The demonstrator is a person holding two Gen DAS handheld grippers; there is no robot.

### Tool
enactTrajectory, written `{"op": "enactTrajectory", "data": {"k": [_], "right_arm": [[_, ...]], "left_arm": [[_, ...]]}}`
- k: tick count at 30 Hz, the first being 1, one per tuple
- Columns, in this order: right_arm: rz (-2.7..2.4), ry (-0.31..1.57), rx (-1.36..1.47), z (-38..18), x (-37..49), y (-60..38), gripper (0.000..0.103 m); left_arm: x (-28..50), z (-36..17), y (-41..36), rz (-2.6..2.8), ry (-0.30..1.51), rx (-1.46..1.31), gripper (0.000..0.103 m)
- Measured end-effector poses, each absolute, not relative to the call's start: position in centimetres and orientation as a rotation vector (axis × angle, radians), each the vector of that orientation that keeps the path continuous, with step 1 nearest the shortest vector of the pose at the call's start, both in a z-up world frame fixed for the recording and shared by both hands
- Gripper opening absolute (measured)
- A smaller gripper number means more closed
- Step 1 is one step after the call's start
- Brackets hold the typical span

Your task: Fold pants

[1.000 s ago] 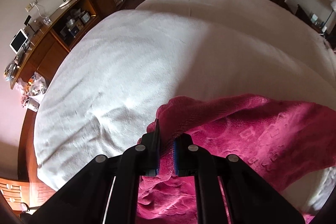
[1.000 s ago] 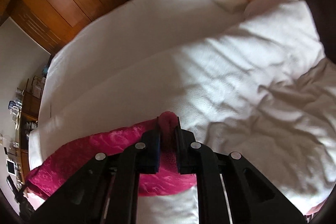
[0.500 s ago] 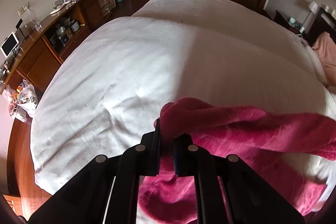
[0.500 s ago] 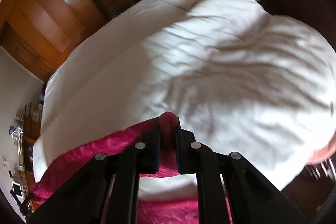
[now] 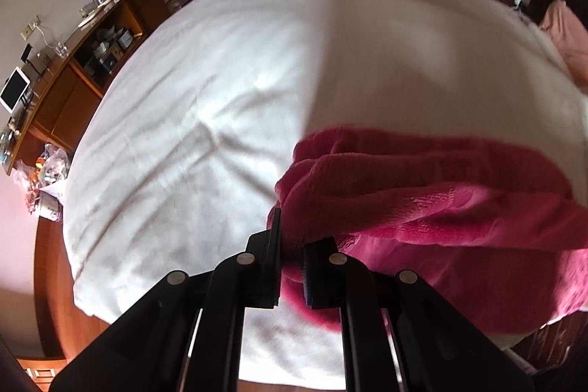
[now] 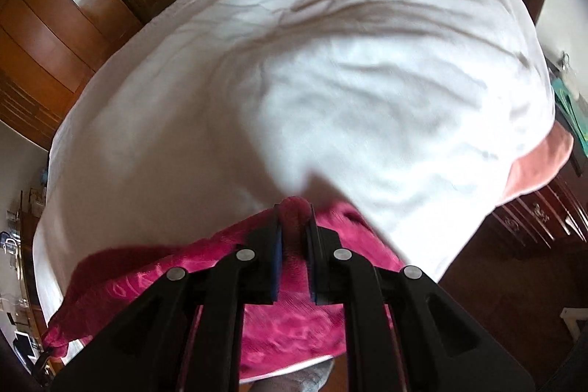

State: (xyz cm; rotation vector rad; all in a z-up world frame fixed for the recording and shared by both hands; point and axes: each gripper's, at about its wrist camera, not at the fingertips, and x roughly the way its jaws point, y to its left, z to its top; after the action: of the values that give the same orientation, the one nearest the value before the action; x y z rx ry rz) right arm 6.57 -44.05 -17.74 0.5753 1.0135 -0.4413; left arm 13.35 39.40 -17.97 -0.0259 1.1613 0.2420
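Note:
The pants [image 5: 422, 193] are magenta fleece and hang stretched above a white bed [image 5: 228, 105]. My left gripper [image 5: 292, 237] is shut on one bunched corner of the pants. In the right wrist view my right gripper [image 6: 293, 226] is shut on another fold of the pants [image 6: 154, 278], which trail down to the left over the bed [image 6: 330, 90]. The lower part of the cloth is hidden behind the gripper bodies.
A wooden shelf unit [image 5: 77, 61] with a kettle and clutter stands left of the bed. Wooden wardrobes [image 6: 55, 24] line the far wall. A pink pillow [image 5: 566, 32] lies at the bed's head. A dark dresser [image 6: 533, 219] stands to the right.
Both grippers have lifted the pants higher off the bed and swung. The cloth now hangs stretched between them instead of lying spread on the bedding.

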Motion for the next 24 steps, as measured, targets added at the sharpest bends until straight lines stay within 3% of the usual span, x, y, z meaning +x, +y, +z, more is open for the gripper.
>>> {"op": "enactTrajectory", "data": {"k": [12,16,24], "right_arm": [[-0.343,1.178,0.487,-23.4,1.0,-43.7,0.011],[-0.324,1.223,0.472,-24.7,0.3,-44.4,0.02],[-0.231,1.202,0.521,-24.8,-0.7,-46.6,0.022]], "left_arm": [[8.1,-22.9,37.9,0.364,1.306,0.088,0.01],[7.9,-23.2,37.3,0.42,1.33,0.119,0.012],[5.9,-23.0,35.5,0.494,1.347,0.227,0.013]]}}
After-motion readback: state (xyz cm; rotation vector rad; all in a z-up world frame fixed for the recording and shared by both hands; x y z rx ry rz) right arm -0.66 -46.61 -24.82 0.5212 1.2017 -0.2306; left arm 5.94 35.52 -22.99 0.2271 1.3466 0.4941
